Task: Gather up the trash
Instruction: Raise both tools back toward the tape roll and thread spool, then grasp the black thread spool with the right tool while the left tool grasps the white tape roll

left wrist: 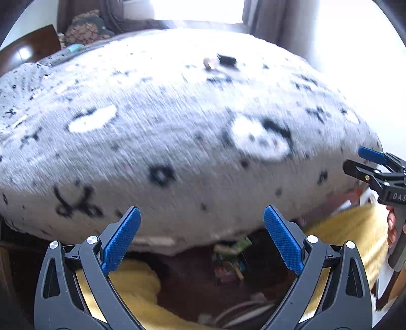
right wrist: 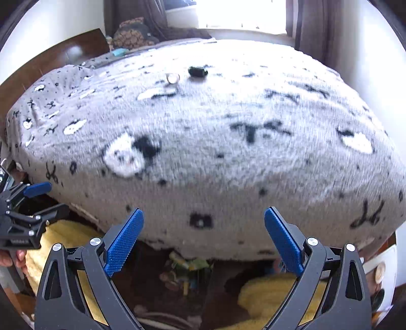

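The left gripper (left wrist: 201, 240) has its blue fingers (left wrist: 121, 238) spread wide with nothing between them, and the right gripper (right wrist: 204, 240) is the same, fingers (right wrist: 124, 238) apart and empty. Both point downward over the near edge of a bed (right wrist: 228, 152) covered in a grey fleece blanket printed with black and white figures.

Directly below and between the fingers, in the dark gap under the bed's edge, sits a heap of colourful wrappers (right wrist: 185, 269), green and yellow among them, that looks like collected trash; the left wrist view shows the same heap (left wrist: 229, 259). It reads as the drop spot, so the step in hand seems to be the gap between one drop and the next pick.

Far ahead of the fingers, well up the bed, lie a small black object (right wrist: 198, 71) and just beside it a pale, roundish bit (right wrist: 172, 78). If these are trash, the next move calls for a long reach across the blanket and a careful pinch, since the fleece could be caught along with them.

Yellow fabric (right wrist: 266, 294) lies to either side of the heap. Beyond the bed stand a dark wooden headboard (right wrist: 63, 53), curtains (right wrist: 309, 22) and a bright window.
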A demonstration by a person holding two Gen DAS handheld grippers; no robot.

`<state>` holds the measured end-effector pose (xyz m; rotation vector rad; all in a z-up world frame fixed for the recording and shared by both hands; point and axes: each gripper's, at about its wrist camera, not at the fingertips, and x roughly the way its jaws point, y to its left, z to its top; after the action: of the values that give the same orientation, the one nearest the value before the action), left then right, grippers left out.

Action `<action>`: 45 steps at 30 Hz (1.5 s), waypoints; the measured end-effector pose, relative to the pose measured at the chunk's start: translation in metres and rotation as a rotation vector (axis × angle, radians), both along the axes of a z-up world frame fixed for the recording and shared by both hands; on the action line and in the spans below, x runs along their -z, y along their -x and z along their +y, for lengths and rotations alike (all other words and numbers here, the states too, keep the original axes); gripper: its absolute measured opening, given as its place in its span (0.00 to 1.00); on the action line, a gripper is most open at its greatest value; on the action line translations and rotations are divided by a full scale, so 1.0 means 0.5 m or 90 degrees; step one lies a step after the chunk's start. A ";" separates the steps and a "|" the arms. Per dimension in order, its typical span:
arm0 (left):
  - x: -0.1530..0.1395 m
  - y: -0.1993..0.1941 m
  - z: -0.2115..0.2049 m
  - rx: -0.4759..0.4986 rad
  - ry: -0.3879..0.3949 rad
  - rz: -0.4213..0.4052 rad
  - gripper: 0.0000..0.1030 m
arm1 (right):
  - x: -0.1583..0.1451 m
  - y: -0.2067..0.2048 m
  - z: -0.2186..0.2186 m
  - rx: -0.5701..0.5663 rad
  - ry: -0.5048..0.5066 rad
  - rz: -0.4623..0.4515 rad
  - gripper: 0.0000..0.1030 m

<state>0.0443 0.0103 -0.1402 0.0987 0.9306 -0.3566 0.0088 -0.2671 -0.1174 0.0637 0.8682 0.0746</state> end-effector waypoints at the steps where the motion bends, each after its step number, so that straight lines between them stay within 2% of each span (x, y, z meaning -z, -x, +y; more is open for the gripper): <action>1: -0.009 -0.007 0.004 -0.001 0.005 -0.007 0.90 | -0.013 -0.003 0.002 -0.001 0.002 -0.007 0.94; 5: -0.055 -0.052 0.019 -0.011 0.006 -0.033 0.90 | -0.052 -0.041 0.000 -0.013 0.009 -0.031 0.94; 14: -0.054 -0.176 0.027 -0.038 -0.015 -0.053 0.90 | -0.088 -0.159 0.022 -0.025 0.034 -0.064 0.94; 21: -0.040 -0.288 -0.026 -0.017 -0.025 -0.051 0.90 | -0.060 -0.314 0.017 -0.026 0.049 -0.039 0.94; 29: -0.001 -0.436 -0.101 0.000 -0.032 -0.018 0.90 | -0.009 -0.512 0.004 -0.014 0.056 -0.010 0.93; 34: 0.017 -0.500 -0.140 0.010 -0.039 -0.006 0.90 | 0.010 -0.617 0.022 -0.035 0.068 -0.001 0.77; 41: 0.022 -0.547 -0.181 0.026 -0.024 -0.001 0.90 | 0.032 -0.702 0.046 -0.064 0.079 0.018 0.71; 44: 0.025 -0.561 -0.198 0.033 -0.024 -0.001 0.89 | 0.042 -0.718 0.052 -0.088 0.060 0.028 0.57; 45: 0.025 -0.566 -0.204 0.035 -0.023 0.000 0.89 | 0.042 -0.720 0.053 -0.097 0.052 0.028 0.46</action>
<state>0.3271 -0.0916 -0.1528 0.1575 0.9354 -0.3905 0.3689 -0.2406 -0.1385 -0.0783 0.9176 0.1809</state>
